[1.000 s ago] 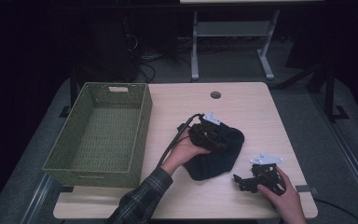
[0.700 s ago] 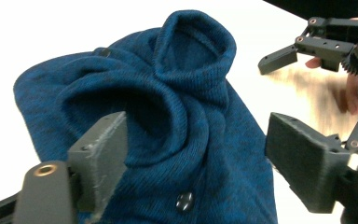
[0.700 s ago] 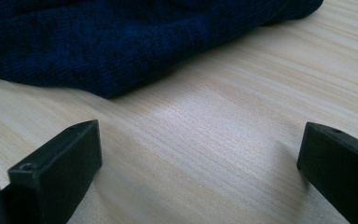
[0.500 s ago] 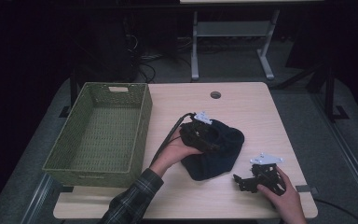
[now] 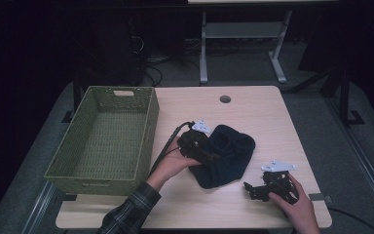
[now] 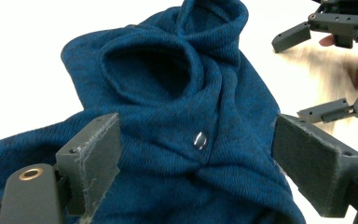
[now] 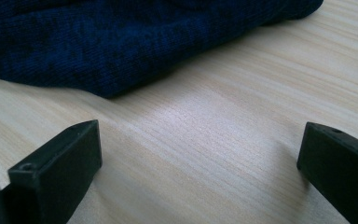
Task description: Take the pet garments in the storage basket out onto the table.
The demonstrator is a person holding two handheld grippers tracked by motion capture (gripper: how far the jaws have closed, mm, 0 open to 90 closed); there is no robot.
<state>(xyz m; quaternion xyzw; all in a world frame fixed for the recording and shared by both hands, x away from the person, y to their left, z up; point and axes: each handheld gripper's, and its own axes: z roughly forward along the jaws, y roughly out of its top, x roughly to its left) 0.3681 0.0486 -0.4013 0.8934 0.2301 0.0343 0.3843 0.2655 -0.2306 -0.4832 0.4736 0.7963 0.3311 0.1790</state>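
The high view looks forward and down over the light wooden table (image 5: 253, 112). Both gripper views sit low and close, sharing the crumpled dark blue knitted garment (image 6: 177, 121) between the tongs.

The left gripper (image 5: 213, 157) is hovering with its jaws spread wide, held by the left hand (image 5: 175, 163) reaching in from a plaid sleeve (image 5: 126, 214), while the right gripper (image 5: 251, 189) is lying low in the right hand (image 5: 294, 204), jaws likewise parted.

Table (image 5: 253, 105): basket (image 5: 104, 134), blue garment (image 5: 229, 153).
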